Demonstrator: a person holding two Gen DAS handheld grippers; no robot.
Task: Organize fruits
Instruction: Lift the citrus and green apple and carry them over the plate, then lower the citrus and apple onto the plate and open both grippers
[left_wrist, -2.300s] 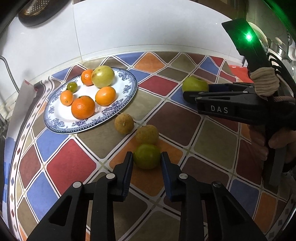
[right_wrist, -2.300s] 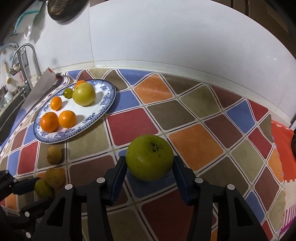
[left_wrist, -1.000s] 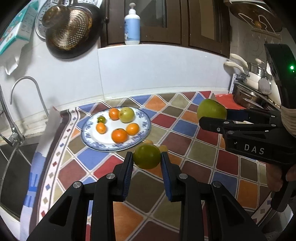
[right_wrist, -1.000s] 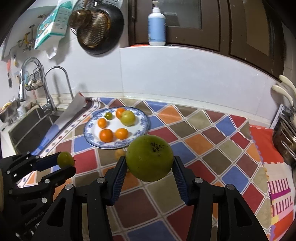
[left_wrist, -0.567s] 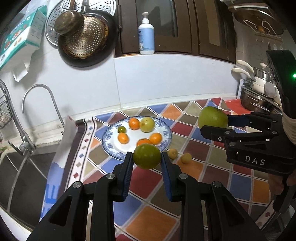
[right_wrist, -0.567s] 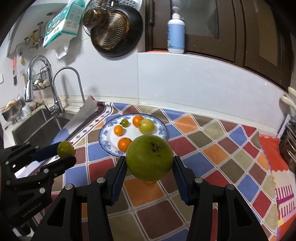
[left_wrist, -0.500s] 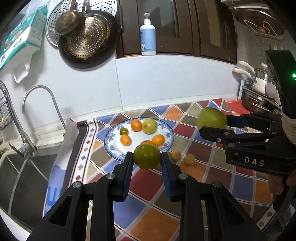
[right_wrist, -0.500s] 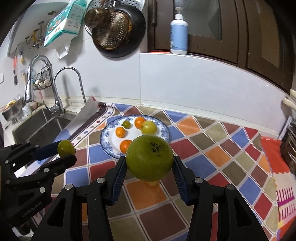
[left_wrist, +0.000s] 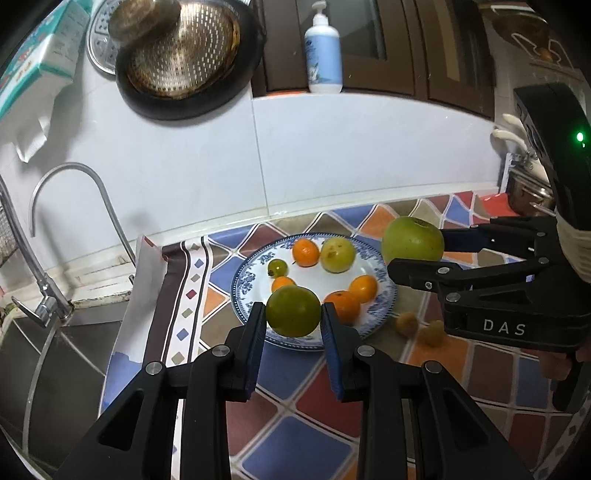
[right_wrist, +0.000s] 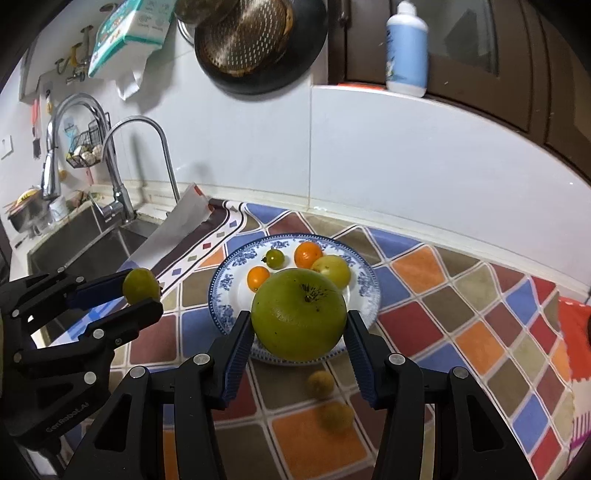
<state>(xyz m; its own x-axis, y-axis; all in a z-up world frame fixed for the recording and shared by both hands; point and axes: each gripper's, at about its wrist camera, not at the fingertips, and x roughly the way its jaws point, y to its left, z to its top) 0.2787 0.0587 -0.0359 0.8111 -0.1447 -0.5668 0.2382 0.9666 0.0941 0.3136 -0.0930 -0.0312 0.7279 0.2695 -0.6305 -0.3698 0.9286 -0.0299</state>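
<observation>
My left gripper (left_wrist: 293, 317) is shut on a small green citrus (left_wrist: 293, 311) and holds it in the air over the near rim of the blue-and-white plate (left_wrist: 255, 280). My right gripper (right_wrist: 299, 332) is shut on a large green apple (right_wrist: 298, 319), also held above the plate (right_wrist: 364, 277). The plate holds several oranges (left_wrist: 305, 252), a yellow-green fruit (left_wrist: 337, 254) and a tiny green one (left_wrist: 277, 267). Two small brownish fruits (left_wrist: 407, 324) (left_wrist: 433, 333) lie on the tablecloth right of the plate. Each gripper shows in the other's view: the right one (left_wrist: 413, 251), the left one (right_wrist: 142, 291).
A patterned tablecloth (left_wrist: 295, 443) covers the counter. A sink (right_wrist: 74, 240) with taps (right_wrist: 147, 147) is at the left. A white wall stands behind, with a hanging pan (left_wrist: 184, 62) and a soap bottle (left_wrist: 324, 55) on a ledge. A red mat (right_wrist: 576, 325) lies at the right.
Both grippers lifted their fruits off the tablecloth, rose and pulled back, then moved toward the plate, which now sits closer and partly under both held fruits.
</observation>
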